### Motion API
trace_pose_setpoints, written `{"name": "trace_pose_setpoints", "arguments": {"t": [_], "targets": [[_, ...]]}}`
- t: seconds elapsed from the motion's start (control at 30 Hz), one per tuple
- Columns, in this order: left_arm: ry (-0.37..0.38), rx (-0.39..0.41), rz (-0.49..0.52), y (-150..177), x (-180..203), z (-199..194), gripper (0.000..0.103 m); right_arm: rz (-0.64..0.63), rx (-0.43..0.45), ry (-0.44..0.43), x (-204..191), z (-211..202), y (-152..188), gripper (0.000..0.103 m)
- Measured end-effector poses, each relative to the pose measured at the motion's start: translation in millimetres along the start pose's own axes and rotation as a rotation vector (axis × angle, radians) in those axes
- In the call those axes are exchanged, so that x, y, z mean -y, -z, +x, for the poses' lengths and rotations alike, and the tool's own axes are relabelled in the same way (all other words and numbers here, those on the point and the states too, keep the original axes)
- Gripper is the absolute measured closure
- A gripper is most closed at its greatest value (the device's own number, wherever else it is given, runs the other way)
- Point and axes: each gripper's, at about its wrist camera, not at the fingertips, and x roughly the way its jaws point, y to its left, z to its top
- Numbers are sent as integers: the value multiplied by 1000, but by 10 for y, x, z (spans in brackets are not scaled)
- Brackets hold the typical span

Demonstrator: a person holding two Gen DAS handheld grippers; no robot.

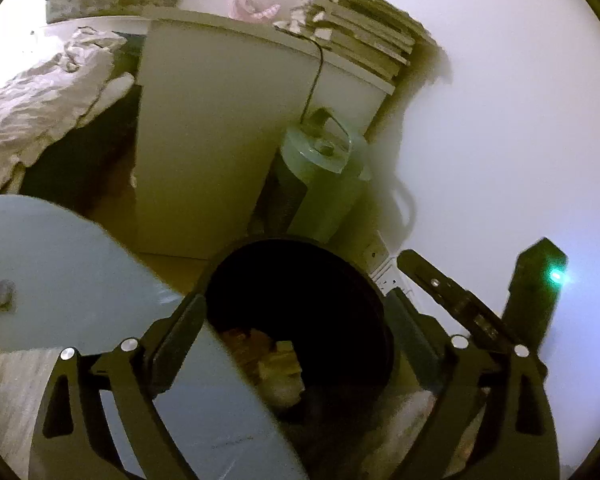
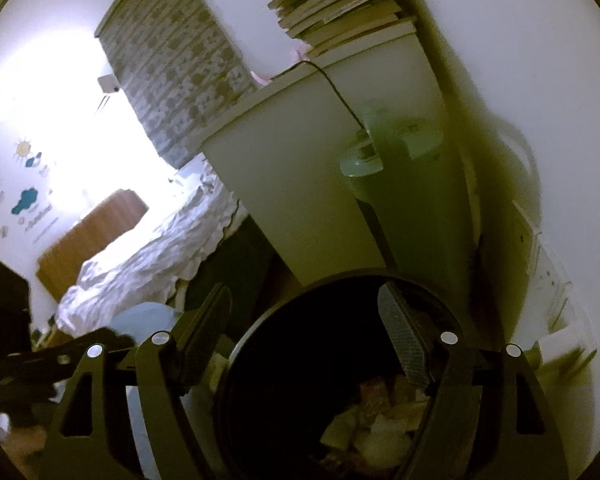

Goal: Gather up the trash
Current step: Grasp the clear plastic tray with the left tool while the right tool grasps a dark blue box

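Both claws released: left claw (image 1: 296,320), right claw (image 2: 304,344) over bin (image 2: 268,360); lid (image 1: 80,280) beside, cabinet (image 1: 220,140) behind.

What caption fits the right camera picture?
Open right tool above the black trash bin holding crumpled paper.

A bedroom: rumpled bed (image 2: 148,256), stacked books (image 2: 340,4) on a cabinet (image 2: 292,184).

Left wrist view: we look forward and down along left gripper (image 1: 296,344), close above black bin (image 1: 300,280) mouth, white cabinet (image 1: 220,140) just behind. Right wrist view: we look down along right gripper (image 2: 304,344), tilted, same bin (image 2: 300,360) close below. Shared by both: bin, cabinet (image 2: 292,184), book stack (image 1: 364,32) (image 2: 340,4), bed (image 1: 32,96) (image 2: 160,240).
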Motion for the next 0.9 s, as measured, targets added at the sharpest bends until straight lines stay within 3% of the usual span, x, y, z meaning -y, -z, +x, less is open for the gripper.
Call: {"name": "trace_pose_setpoints", "arguments": {"t": [0.1,0.27,0.47,0.57,0.73,0.9], "targets": [[-16,18,-3,89,-132,-321,11,-27,-14,-1,-98,41,29,27],[-120,69,22,380,-497,-1065,5,-110,-54,-30,-388,111,136,27],[-287,11,113,821,-1035,-1724,5,-175,-225,-200,-973,307,383,27],[-331,-48,161,1004,-1320,-1917,5,-236,-290,-301,-1556,363,533,27],[-300,-133,210,1158,-1636,-1966,5,-348,-400,-432,-2640,523,725,27],[-250,-140,202,1192,-1797,-1881,6,-489,-496,-456,-3584,769,962,35]]}}
